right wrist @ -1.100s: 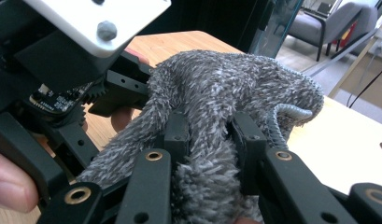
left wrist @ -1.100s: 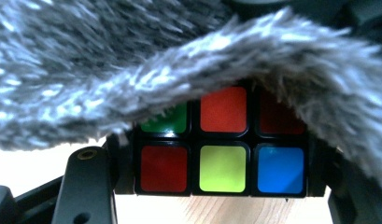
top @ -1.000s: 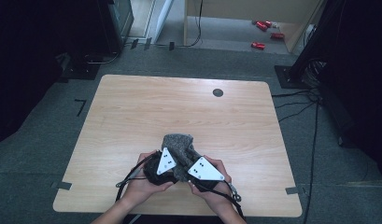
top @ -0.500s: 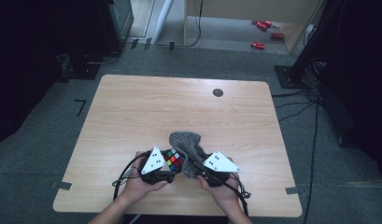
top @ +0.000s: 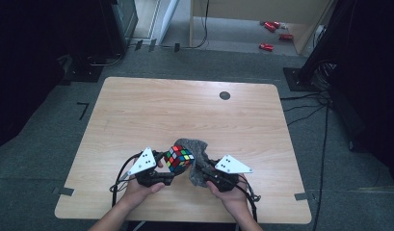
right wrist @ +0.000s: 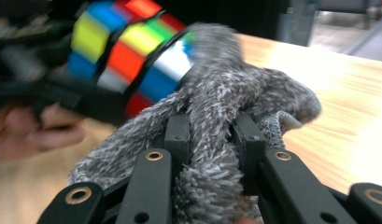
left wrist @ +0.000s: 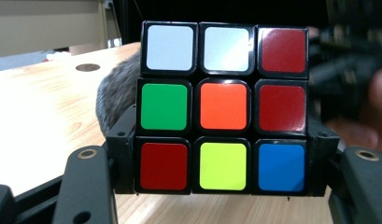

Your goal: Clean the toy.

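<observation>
The multicoloured plastic puzzle cube (top: 179, 158), rigid, light and smooth-faced, sits near the table's (top: 137, 110) near edge pinched on opposite sides by the left gripper (top: 162, 169), while the right gripper (top: 200, 173) clamps the soft grey fleecy cloth (right wrist: 216, 121) against its right face.

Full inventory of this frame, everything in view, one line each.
cube: 1, multicoloured, held above the table's near edge in the left gripper
cloth: 1, grey, fluffy, beside the cube, pinched in the right gripper
table: 1, light wood, centre of the high view
grommet: 1, dark, round, far right part of the table
red items: several, on the floor beyond the table, too small to tell
left gripper: 1, black, shut on the cube
right gripper: 1, black, shut on the cloth
hands: 2, at the table's near edge
</observation>
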{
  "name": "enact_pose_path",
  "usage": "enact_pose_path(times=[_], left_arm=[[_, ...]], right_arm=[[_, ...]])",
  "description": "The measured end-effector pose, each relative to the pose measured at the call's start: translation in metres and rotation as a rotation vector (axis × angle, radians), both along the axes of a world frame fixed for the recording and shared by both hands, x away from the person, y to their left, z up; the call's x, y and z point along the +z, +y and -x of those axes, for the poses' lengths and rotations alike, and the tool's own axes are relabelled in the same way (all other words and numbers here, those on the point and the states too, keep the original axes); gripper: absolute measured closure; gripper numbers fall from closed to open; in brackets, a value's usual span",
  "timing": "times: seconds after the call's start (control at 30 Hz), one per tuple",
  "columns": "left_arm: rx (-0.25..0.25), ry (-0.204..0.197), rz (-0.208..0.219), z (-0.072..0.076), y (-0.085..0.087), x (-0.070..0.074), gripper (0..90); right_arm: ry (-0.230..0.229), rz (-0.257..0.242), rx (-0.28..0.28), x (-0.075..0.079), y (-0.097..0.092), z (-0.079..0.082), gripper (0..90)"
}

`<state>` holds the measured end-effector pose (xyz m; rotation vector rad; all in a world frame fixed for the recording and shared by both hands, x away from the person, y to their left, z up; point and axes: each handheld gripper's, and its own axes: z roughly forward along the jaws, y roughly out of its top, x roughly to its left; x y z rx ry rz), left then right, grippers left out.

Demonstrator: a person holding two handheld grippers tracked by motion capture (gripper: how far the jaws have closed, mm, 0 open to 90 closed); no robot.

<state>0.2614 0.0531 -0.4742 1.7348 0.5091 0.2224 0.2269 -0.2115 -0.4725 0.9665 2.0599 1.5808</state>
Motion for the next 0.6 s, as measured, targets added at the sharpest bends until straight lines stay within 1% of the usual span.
enact_pose_path(times=[0.07, 0.1, 0.13, 0.23, 0.27, 0.3, 0.37, 0.4, 0.47, 0.5, 0.6], left_arm=[[0.002, 0.008, 0.013, -0.001, 0.002, 0.000, 34.8], [0.004, 0.019, 0.025, -0.002, 0.003, 0.001, 34.8], [0.005, 0.024, 0.027, -0.002, 0.004, 0.001, 34.7], [-0.007, 0.039, 0.037, -0.003, 0.005, 0.000, 34.8], [-0.017, 0.047, 0.041, -0.003, 0.004, 0.000, 34.8], [-0.022, 0.047, 0.040, -0.003, 0.003, -0.001, 34.8], [-0.033, 0.044, 0.035, -0.001, 0.001, -0.001, 34.8], [-0.034, 0.041, 0.032, 0.000, 0.001, -0.001, 34.8], [-0.042, 0.050, 0.038, 0.000, 0.000, -0.001, 34.7], [-0.043, 0.055, 0.043, 0.000, 0.001, -0.001, 34.8], [-0.039, 0.070, 0.060, -0.002, 0.003, -0.001, 34.8]], right_arm=[[-0.010, 0.023, 0.044, -0.003, 0.006, 0.002, 72.9], [-0.016, 0.042, 0.061, -0.004, 0.009, 0.003, 73.0], [-0.027, 0.067, 0.072, -0.006, 0.013, 0.005, 73.0], [-0.042, 0.083, 0.076, -0.005, 0.014, 0.005, 72.9], [-0.052, 0.079, 0.066, -0.003, 0.012, 0.005, 72.9], [-0.067, 0.064, 0.052, 0.000, 0.008, 0.004, 72.9], [-0.081, 0.037, 0.024, 0.004, 0.003, 0.003, 73.4], [-0.090, 0.035, 0.015, 0.005, 0.001, 0.003, 73.6], [-0.099, 0.048, 0.023, 0.004, 0.001, 0.004, 74.0], [-0.105, 0.063, 0.036, 0.002, 0.003, 0.005, 74.1], [-0.098, 0.091, 0.066, -0.005, 0.010, 0.007, 74.2]])
